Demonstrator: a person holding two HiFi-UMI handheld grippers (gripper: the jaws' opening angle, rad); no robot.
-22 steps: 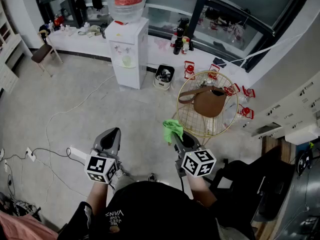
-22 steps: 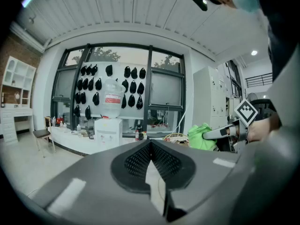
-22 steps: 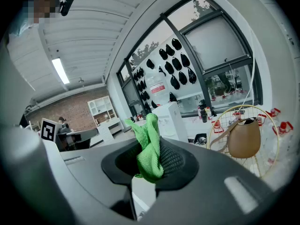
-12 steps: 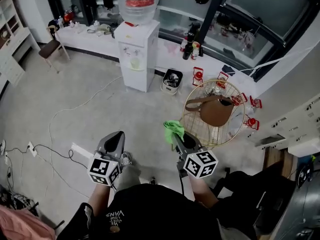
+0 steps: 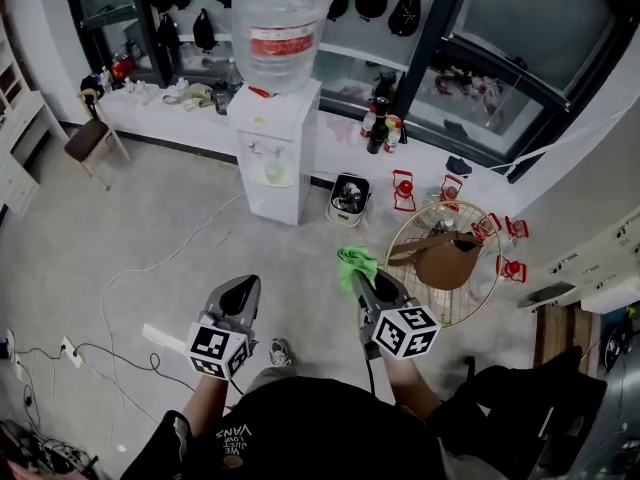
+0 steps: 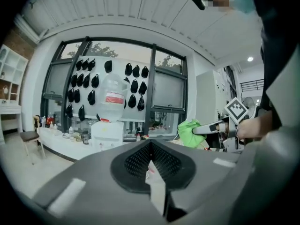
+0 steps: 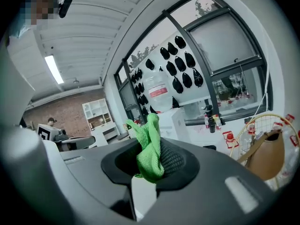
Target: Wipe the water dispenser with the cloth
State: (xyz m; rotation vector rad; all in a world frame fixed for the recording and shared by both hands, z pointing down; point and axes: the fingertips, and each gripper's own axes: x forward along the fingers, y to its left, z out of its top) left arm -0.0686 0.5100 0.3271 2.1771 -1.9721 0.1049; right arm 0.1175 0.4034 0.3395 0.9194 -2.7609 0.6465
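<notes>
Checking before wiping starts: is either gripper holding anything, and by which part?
The right gripper is shut on the green cloth, pinching its bunched lower end; the rest sticks up past the jaws. The left gripper is shut, empty.

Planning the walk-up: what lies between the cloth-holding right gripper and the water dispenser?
Head view: only bare floor lies between the right gripper and the water dispenser; a bin stands aside.

Right gripper point(image 7: 151, 165) clamps a bunched green cloth point(image 7: 150, 146); white water dispenser point(image 7: 176, 121) stands beyond at twelve o'clock.
</notes>
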